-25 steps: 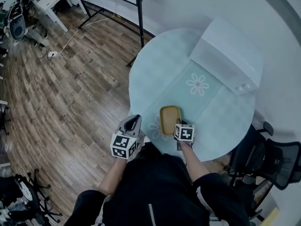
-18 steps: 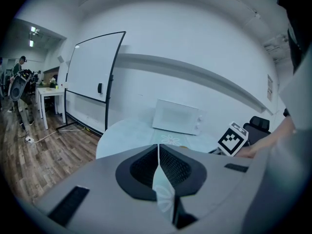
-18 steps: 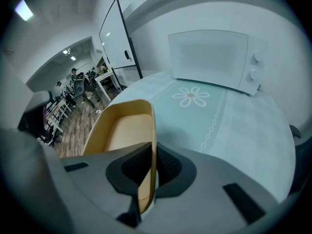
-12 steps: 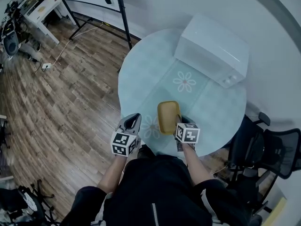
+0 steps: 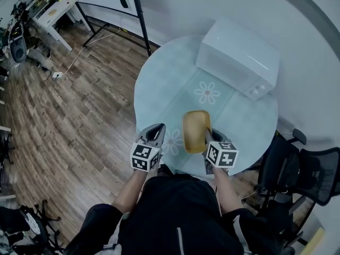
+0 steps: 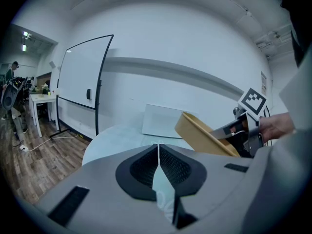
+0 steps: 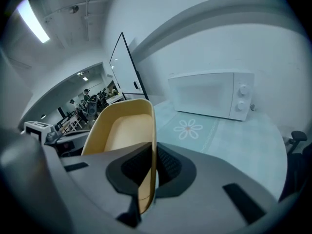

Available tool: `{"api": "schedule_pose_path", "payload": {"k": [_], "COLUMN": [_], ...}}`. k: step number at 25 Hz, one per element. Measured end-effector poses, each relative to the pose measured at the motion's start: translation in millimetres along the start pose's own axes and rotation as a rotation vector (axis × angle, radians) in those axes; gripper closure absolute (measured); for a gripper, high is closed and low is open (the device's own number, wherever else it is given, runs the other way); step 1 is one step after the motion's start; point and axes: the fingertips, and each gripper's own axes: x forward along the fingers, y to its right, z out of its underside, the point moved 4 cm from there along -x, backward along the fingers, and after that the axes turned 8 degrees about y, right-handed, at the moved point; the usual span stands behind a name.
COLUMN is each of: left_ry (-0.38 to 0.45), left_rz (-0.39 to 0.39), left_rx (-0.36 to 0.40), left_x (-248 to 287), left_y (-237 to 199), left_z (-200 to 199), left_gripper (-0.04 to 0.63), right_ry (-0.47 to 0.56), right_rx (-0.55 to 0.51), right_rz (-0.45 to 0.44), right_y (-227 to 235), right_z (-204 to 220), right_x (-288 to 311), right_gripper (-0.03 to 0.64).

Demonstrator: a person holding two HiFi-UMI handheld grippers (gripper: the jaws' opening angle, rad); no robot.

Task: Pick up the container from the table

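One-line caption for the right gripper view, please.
Right gripper shut on a side wall of the yellow container, round table and white microwave beyond.

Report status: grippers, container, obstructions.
Left gripper shut, empty. Right gripper shut on container rim; container tilted up. Microwave well behind, not in the way.

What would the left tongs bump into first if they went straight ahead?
Probably the white microwave at the far edge, though depth is unclear. The left tongs, shut, point across the round table, and the yellow container is off to their right.
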Motion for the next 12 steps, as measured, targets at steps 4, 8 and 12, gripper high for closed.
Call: {"api": "schedule_pose_path", "payload": {"k": [4,8,12], "left_ry": [0.001,0.004,0.009], "left_rz": [0.004,-0.001,-0.007], "left_rx": [0.005,0.013,0.01], "left_x": [3,5,7], "left_y": [9,17,23], "left_z": [0,0,1], "left_gripper": [0.572,0.572,0.572], "right_ry": [0.006,-0.002,-0.011], "right_rx": [-0.014,-0.047,-0.054], "right_rz": [-0.013,-0.018,-0.021], "right_y": [0,5,12], "right_z": [-1,4,9], "right_x": [-7,-11,-12], "right_gripper": [0.591,0.591,0.591]}}
